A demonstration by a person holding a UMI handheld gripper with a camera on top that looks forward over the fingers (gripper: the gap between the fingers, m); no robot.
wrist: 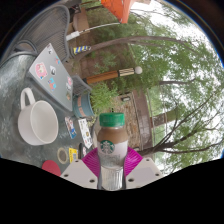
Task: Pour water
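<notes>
The bottle [111, 150], a glass coffee-drink bottle with a tan cap and a green logo, is sitting upright between the gripper [112, 172] fingers, and both purple pads [96, 166] are pressing on its lower body, so the gripper is clamped on it. Being glass, it is likely heavy for its size, stiff, smooth and breakable, so holding it low on the straight wall, below the label, seems wisest. At ten o'clock from the bottle a white mug [38, 121] is standing on the glass table [25, 65], probably the pouring target. A stickered laptop [52, 77] is lying beyond the mug, around eleven o'clock. Trees are filling the background.
</notes>
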